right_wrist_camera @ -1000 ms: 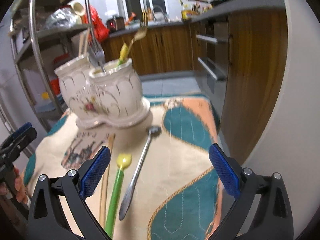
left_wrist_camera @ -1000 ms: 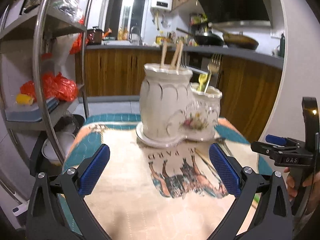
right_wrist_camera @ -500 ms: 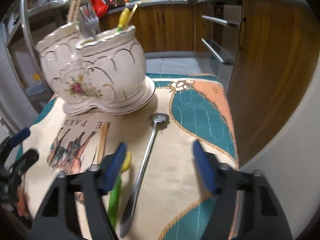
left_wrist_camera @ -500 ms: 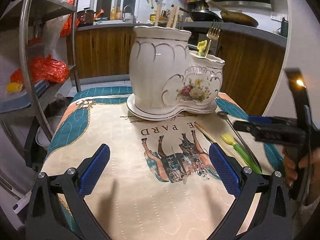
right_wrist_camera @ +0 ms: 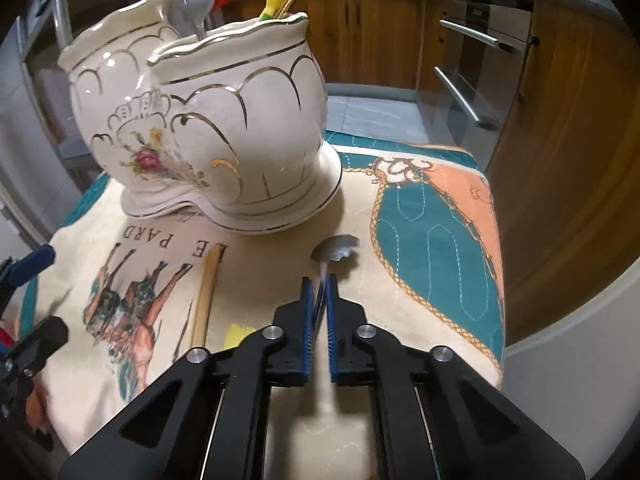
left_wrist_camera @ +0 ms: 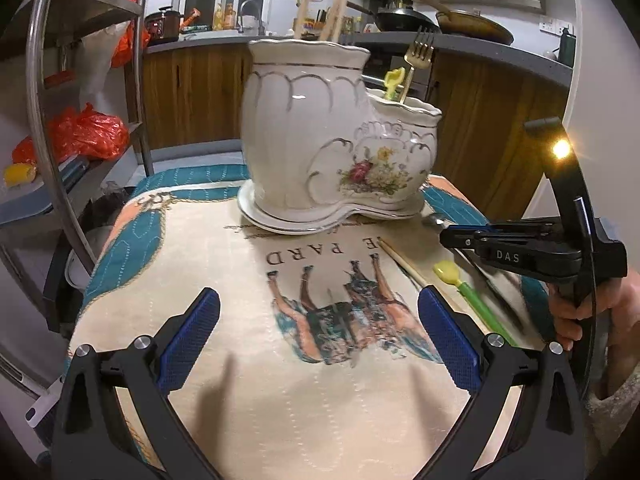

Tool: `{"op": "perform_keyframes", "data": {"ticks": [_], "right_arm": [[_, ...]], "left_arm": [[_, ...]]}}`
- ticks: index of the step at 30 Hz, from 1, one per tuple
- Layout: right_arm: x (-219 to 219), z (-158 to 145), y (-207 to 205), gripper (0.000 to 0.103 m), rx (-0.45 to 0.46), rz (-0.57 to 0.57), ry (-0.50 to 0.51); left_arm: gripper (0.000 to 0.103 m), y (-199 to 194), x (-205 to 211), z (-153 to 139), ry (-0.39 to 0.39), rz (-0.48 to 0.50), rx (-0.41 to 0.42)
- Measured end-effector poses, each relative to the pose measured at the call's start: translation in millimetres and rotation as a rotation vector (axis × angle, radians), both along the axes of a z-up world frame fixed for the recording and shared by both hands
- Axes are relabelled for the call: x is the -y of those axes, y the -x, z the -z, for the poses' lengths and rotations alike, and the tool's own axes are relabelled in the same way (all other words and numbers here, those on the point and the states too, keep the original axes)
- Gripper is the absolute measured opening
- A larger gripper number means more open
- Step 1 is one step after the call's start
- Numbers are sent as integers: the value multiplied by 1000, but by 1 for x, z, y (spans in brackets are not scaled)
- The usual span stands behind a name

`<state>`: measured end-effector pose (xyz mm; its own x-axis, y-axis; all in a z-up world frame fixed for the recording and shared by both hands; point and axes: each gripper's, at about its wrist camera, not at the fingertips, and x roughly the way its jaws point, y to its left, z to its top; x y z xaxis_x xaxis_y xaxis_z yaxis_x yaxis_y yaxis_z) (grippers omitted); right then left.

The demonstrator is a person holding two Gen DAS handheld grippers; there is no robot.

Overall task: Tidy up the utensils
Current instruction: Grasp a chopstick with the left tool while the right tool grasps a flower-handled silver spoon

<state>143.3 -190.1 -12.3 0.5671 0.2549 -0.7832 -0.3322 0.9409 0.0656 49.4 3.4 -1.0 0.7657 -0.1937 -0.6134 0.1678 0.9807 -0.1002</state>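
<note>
A white ceramic two-pot utensil holder [left_wrist_camera: 320, 140] [right_wrist_camera: 208, 128] stands at the far side of the printed tablecloth [left_wrist_camera: 280, 380], with chopsticks, forks and a yellow-tipped utensil in it. My right gripper [right_wrist_camera: 318, 284] [left_wrist_camera: 446, 236] is shut on the handle of a metal spoon [right_wrist_camera: 335, 248] lying on the cloth, just behind its bowl. To the left of the spoon lie a wooden chopstick [right_wrist_camera: 206, 292] [left_wrist_camera: 400, 264] and a green utensil with a yellow tip [left_wrist_camera: 464, 286] [right_wrist_camera: 238, 334]. My left gripper [left_wrist_camera: 318, 312] hangs open over the horse print, holding nothing.
A steel shelf rack [left_wrist_camera: 60, 120] with red bags [left_wrist_camera: 88, 132] stands left of the table. Wooden cabinets and an oven front [right_wrist_camera: 472, 80] lie beyond the table's far and right edges. A person's hand [left_wrist_camera: 580, 312] holds the right gripper.
The right gripper's jaws went from wide open to shut on the spoon's handle while it moved forward and down. The left gripper tipped down slightly; the holder looms larger.
</note>
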Motion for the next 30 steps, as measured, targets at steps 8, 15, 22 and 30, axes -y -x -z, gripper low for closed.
{"op": "perform_keyframes", "data": {"ticks": [8,15,22,30], "right_arm": [[23,-12,29,4,52,-34,-80],[34,-17,43,4,76,-59,-140],[41,-19,43,3,86,-75,-177],[40,-14,43,4,55,-109,-158]], "left_arm": [[94,-6,39,0,-28,54,-91],[67,-17,68,9,-22,51,-201],[58,-21,81,18,-84,4,-222],[46,-35,89,18,-103,-21,-229]]}}
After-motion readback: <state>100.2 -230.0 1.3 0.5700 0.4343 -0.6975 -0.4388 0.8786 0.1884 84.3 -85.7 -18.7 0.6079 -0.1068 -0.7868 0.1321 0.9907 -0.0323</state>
